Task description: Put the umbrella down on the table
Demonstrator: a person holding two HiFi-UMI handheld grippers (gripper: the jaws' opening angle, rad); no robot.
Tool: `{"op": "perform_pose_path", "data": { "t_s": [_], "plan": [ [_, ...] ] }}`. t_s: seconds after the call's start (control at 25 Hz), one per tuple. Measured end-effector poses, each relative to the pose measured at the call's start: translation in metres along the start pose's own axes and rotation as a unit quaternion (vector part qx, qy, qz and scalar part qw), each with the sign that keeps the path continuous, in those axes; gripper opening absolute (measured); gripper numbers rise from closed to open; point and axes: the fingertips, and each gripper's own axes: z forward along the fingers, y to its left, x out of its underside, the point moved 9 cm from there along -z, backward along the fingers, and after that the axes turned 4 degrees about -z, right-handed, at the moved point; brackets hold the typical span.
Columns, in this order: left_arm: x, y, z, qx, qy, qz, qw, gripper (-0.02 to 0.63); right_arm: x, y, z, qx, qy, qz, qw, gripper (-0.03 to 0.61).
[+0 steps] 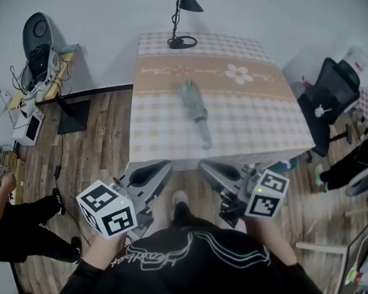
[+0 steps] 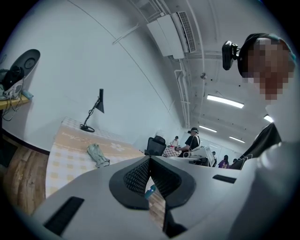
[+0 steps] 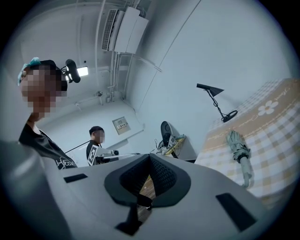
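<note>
Umbrella: the folded grey-green umbrella (image 1: 195,107) lies flat on the table (image 1: 265,123), ahead of both my claws and well apart from them, its handle end towards me.
Task state: I judge the set-down done, since nothing of mine touches the umbrella.
Left claw: my left claw (image 1: 150,174) has its jaws together with nothing between them, and sits short of the table's near edge.
Right claw: my right claw (image 1: 222,175) has its jaws closed too and is empty, just beside the left one and level with it.
Desk lamp: the desk lamp (image 1: 182,42) stands beyond the umbrella, at the edge farthest from my claws.
Risk 1: the umbrella is round, so it could roll if I nudge the table or tug the checked cloth (image 1: 154,132) that hangs nearest my claws.
Risk 2: the handle end lies towards the near edge, so any slide of the cloth my way could carry it over.
</note>
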Motion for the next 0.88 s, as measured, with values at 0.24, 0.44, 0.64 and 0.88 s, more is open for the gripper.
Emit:
{"op": "perform_pose_path", "data": {
  "t_s": [0.24,0.44,0.64,0.88],
  "plan": [
    [0.003,-0.009,-0.003,0.002,0.003,0.006,1.0,-0.002,0.005,0.008,-0.004,-0.002,-0.004,-0.002,1.0,0.011],
    [0.005,-0.009,0.001,0.002,0.014,0.009,0.9999,-0.002,0.009,0.003,-0.008,0.015,-0.001,-0.007,1.0,0.012],
    [0.006,-0.005,0.002,-0.002,0.019,0.004,0.9998,-0.002,0.012,0.001,-0.006,0.015,-0.001,-0.001,1.0,0.011],
    [0.006,0.0,0.005,-0.004,0.021,0.003,0.9998,-0.002,0.015,-0.006,-0.004,0.015,-0.001,0.01,1.0,0.011]
  ]
}}
